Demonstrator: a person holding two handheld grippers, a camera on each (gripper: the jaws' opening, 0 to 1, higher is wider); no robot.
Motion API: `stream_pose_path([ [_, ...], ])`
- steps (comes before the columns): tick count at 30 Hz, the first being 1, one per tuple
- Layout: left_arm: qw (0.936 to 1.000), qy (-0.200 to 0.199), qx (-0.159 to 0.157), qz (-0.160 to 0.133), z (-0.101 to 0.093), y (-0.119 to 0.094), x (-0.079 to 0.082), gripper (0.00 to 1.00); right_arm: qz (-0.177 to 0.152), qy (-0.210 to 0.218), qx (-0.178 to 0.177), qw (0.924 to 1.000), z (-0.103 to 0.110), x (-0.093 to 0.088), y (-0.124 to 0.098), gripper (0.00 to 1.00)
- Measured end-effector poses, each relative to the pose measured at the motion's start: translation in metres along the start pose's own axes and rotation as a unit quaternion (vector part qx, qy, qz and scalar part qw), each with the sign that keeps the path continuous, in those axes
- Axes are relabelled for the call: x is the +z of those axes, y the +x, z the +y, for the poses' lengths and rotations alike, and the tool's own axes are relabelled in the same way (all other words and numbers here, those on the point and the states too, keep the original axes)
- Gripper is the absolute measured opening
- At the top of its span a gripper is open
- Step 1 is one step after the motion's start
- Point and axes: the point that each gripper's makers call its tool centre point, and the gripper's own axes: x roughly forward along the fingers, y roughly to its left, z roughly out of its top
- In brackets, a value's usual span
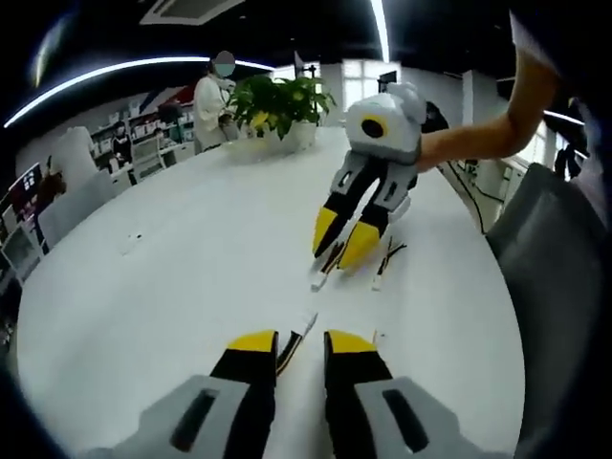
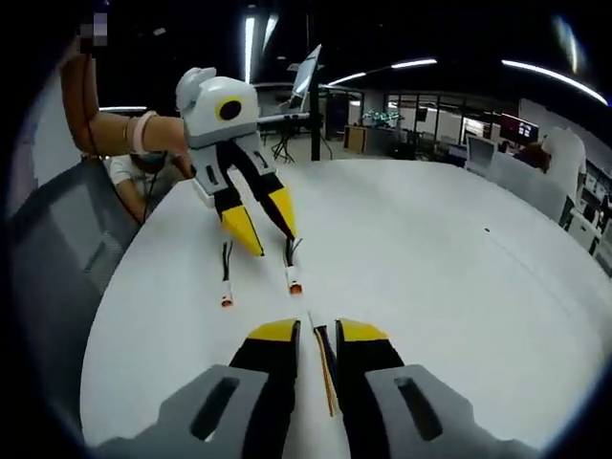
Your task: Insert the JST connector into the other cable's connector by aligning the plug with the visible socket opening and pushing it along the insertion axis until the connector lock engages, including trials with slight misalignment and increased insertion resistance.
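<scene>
Bright ceiling strips, fisheye-warped edges, soft focus

Your left gripper low at bottom of left gripper view, yellow-tipped jaws parted by narrow gap. Your right gripper opposite it, tilted down, tips near each other, your bare forearm behind. In right gripper view: right gripper with jaws slightly apart, left gripper angled down toward it.
</scene>
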Motion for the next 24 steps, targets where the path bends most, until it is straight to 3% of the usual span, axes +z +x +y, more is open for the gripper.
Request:
stream_pose_path([
  [6, 0.9998, 0.015, -0.007, -0.007, 0.002, 0.008, 0.002, 0.08, 0.005, -0.011, 0.012, 0.9998, 0.001, -0.006, 0.008, 0.12],
  [12, 0.9994, 0.030, -0.015, 0.007, 0.005, 0.014, -0.007, 0.06, -0.002, -0.001, 0.020, 0.9998, 0.001, -0.007, 0.013, 0.11],
  [18, 0.9986, 0.045, -0.027, 0.002, 0.004, 0.020, -0.008, 0.07, -0.005, -0.005, 0.023, 0.9997, 0.001, -0.008, 0.016, 0.11],
  [24, 0.9986, 0.041, -0.034, -0.001, 0.005, 0.025, -0.010, 0.07, -0.009, -0.010, 0.022, 0.9997, -0.001, -0.007, 0.018, 0.10],
])
